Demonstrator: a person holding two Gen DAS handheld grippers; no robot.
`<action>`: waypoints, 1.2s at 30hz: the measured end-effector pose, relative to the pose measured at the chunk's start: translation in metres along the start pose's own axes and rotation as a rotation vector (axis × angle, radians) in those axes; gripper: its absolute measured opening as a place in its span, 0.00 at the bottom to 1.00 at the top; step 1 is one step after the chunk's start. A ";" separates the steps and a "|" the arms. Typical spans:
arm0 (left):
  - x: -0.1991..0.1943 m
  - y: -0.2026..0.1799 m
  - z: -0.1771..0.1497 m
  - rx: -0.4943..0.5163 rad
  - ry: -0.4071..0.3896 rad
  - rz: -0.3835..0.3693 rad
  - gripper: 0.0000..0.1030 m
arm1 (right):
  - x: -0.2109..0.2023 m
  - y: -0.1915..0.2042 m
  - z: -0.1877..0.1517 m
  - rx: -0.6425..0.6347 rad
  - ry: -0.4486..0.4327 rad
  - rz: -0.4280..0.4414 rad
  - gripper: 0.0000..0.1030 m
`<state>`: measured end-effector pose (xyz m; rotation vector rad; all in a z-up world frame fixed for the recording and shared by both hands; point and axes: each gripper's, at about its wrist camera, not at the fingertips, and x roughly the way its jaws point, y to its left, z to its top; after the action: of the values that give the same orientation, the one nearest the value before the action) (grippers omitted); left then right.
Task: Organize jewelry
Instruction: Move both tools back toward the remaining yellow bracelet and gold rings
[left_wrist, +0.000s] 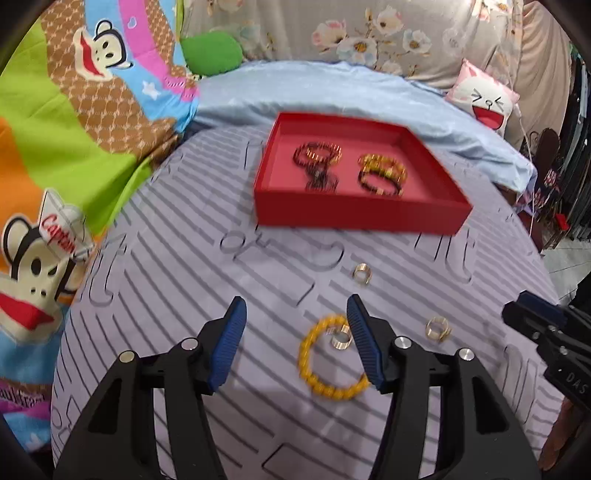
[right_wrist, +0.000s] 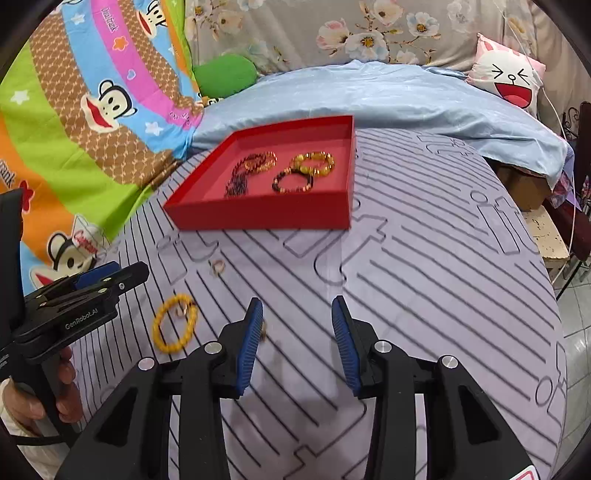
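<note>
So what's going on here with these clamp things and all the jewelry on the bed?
A person is sorting jewelry with a hand-held gripper in each hand. Several bead bracelets already lie in the red tray. Still out on the striped sheet are a yellow bead bracelet with a gold ring lying inside its loop, and two more gold rings. The left gripper and the right gripper both hover open, holding nothing.
</note>
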<state>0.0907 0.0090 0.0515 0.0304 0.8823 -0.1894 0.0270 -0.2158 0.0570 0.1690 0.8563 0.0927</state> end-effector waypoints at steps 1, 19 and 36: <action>0.002 0.003 -0.008 -0.007 0.020 0.000 0.53 | -0.001 0.001 -0.006 -0.007 0.004 -0.009 0.37; 0.012 0.003 -0.042 -0.038 0.088 0.025 0.52 | -0.002 0.010 -0.040 -0.024 0.054 -0.033 0.37; 0.019 0.004 -0.048 -0.019 0.070 0.050 0.53 | 0.042 0.034 -0.016 -0.077 0.082 -0.013 0.37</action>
<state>0.0667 0.0154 0.0066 0.0416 0.9523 -0.1338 0.0420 -0.1740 0.0222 0.0881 0.9340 0.1212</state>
